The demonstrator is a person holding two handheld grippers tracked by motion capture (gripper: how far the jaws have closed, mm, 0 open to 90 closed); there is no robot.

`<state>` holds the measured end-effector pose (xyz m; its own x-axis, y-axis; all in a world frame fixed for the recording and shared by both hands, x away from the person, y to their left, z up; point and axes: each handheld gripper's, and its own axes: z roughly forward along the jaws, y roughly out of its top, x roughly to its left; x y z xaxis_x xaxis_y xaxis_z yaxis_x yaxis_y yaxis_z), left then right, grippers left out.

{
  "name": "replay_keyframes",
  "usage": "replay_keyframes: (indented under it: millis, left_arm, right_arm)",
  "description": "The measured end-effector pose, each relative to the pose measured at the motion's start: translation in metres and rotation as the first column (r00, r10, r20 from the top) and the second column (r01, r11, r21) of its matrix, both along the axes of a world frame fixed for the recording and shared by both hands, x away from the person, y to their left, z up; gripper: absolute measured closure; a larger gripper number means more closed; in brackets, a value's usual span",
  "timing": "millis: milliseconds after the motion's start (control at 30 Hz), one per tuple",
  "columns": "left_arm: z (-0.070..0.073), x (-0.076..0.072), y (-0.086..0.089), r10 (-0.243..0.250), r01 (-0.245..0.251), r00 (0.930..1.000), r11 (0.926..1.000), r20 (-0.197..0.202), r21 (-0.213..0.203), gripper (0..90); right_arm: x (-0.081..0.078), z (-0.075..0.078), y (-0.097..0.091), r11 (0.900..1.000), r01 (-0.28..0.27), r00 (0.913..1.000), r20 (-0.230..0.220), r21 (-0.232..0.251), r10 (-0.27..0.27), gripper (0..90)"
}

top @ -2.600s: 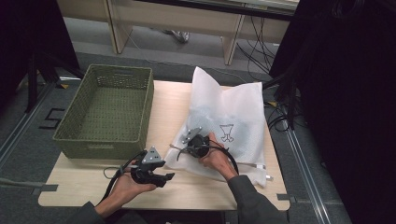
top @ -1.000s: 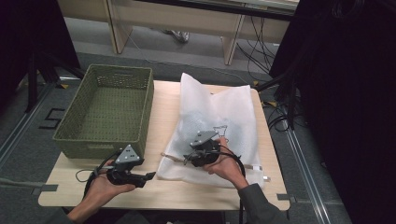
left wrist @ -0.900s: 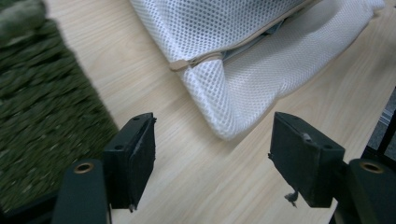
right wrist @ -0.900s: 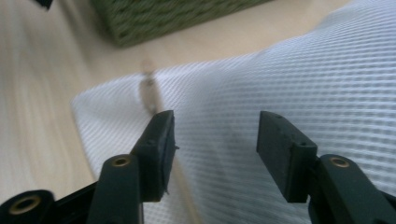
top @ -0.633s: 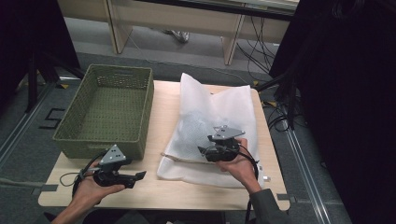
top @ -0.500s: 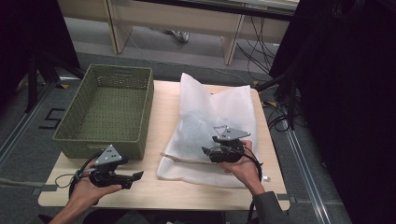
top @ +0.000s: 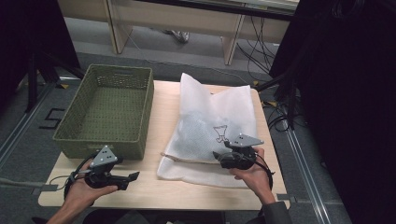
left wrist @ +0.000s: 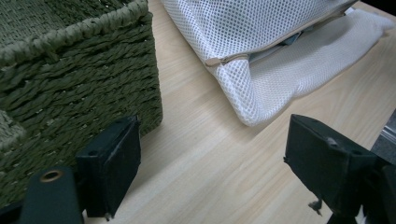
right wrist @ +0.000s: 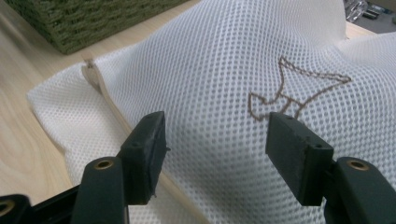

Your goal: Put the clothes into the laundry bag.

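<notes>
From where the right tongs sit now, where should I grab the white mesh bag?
Probably the near zipper edge of the mesh bag, at its left corner. The seam forms a stiff raised ridge there, while the rest lies flat. Come in low from the table's front edge with the open right tongs.

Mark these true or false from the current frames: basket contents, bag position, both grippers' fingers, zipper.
1. The green basket has clothes in it. False: its inside shows bare weave.
2. The white mesh bag lies on the table, to the right of the basket. True.
3. The right gripper has its fingers clamped on the bag. False: the fingers stand apart over the mesh, pinching nothing; they have just been opening.
4. The left gripper holds nothing; bare table shows between its fingers. True.
5. The bag carries an outline drawing on its top face. True.
6. The bag sits inside the basket. False: it lies beside it.
</notes>
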<state>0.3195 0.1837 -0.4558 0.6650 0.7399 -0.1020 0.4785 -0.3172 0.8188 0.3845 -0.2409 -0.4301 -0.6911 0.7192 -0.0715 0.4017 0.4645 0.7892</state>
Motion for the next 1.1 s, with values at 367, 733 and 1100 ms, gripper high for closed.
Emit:
replay_keyframes:
  millis: [367, 733, 1100]
  left_arm:
    - [0.004, -0.008, 0.018, 0.019, -0.017, 0.9977, 0.9994, 0.065, -0.031, 15.0]
    - [0.005, -0.024, 0.018, 0.013, -0.011, 0.9977, 0.9992, 0.067, -0.039, 15.2]
    - [0.004, -0.023, 0.016, 0.011, -0.009, 0.9979, 0.9996, 0.064, -0.028, 15.2]
  right_arm:
    - [-0.033, -0.006, -0.02, 0.9983, 0.058, 0.9982, -0.016, 0.002, -0.058, 36.7]
    - [-0.075, -0.012, -0.032, 0.9958, 0.078, 0.9961, -0.046, 0.048, -0.076, 35.6]
    - [-0.075, -0.017, -0.035, 0.9932, 0.108, 0.9922, -0.066, 0.042, -0.106, 34.5]
